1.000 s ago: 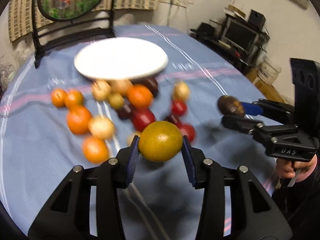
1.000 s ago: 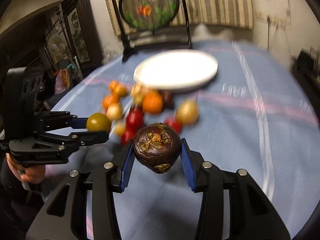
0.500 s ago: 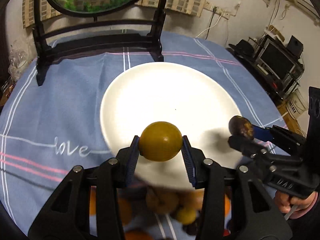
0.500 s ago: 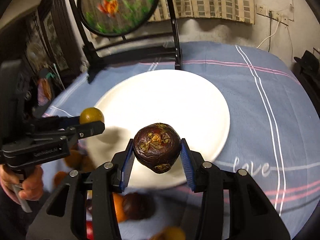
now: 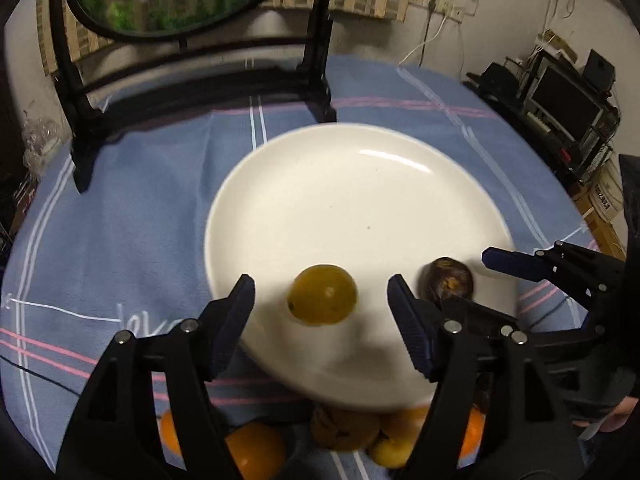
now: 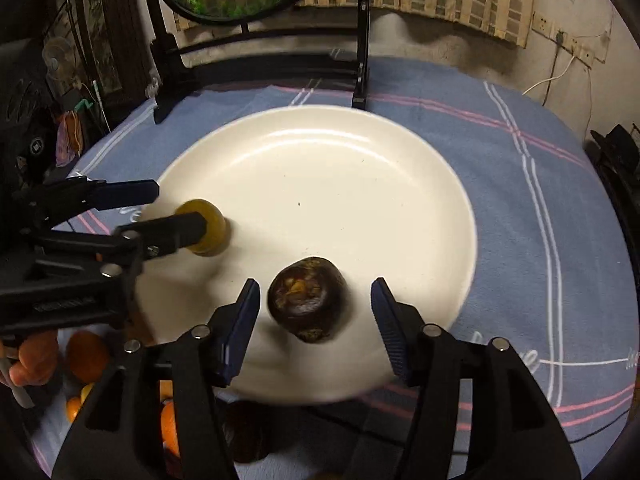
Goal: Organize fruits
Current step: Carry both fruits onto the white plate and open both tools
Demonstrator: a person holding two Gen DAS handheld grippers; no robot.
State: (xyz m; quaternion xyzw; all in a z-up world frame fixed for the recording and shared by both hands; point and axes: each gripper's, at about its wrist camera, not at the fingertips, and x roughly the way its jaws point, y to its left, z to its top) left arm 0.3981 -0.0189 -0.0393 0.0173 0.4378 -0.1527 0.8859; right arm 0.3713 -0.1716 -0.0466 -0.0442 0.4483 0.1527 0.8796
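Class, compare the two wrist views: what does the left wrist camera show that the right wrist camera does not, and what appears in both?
Only the left wrist view shows the dark monitors on shelving at the room's right edge. Only the right wrist view shows the dark framed wooden cabinet at left and a hand on the other tool. Both show the round white plate, the yellow-green round fruit, the dark brown mottled fruit, and the left gripper and right gripper, jaws opening clear of each fruit.

Left gripper (image 5: 320, 300) and right gripper (image 6: 314, 314): black plastic frames, silver screw heads at the pivots, ribbed blue pads lining the jaws.
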